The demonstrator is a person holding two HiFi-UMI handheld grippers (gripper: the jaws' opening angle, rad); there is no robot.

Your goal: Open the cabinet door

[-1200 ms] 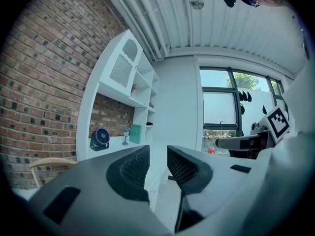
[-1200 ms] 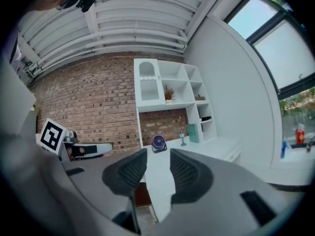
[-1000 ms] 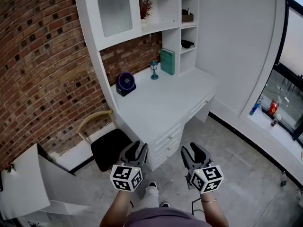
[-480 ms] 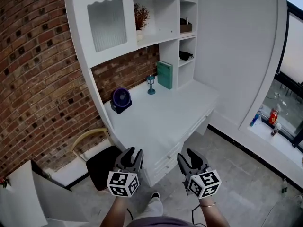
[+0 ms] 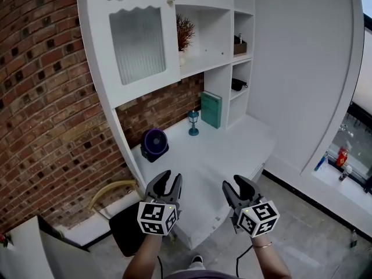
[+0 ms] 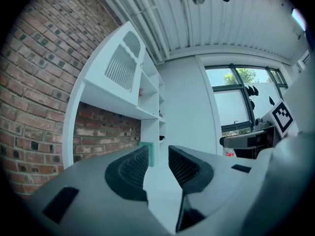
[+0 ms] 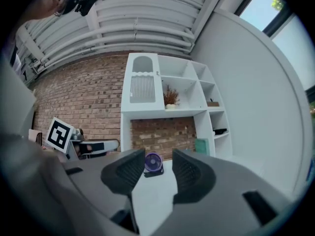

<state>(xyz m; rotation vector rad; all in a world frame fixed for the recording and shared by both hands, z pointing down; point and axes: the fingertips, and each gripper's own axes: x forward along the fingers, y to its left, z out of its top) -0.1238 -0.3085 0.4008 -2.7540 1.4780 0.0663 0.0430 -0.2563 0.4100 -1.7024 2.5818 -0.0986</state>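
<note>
The white cabinet door (image 5: 138, 42) with ribbed glass is shut at the upper left of the shelf unit, with a small knob (image 5: 170, 1) at its top right corner. It also shows in the left gripper view (image 6: 120, 65) and the right gripper view (image 7: 142, 85). My left gripper (image 5: 167, 181) and right gripper (image 5: 237, 186) hang side by side over the desk's near edge, well below and short of the door. Both point level toward the unit. The left gripper (image 6: 157, 154) and the right gripper (image 7: 158, 159) stand open with nothing between their jaws.
On the white desk (image 5: 232, 150) stand a purple fan (image 5: 155, 143), a small blue lantern (image 5: 193, 122) and a teal book (image 5: 211, 109). A dried plant (image 5: 185, 31) sits in an open shelf. A black-seated chair (image 5: 119, 225) is at lower left, by the brick wall (image 5: 46, 97).
Both grippers have moved forward toward the desk and a little up. The shelf unit and its door now look nearer and larger.
</note>
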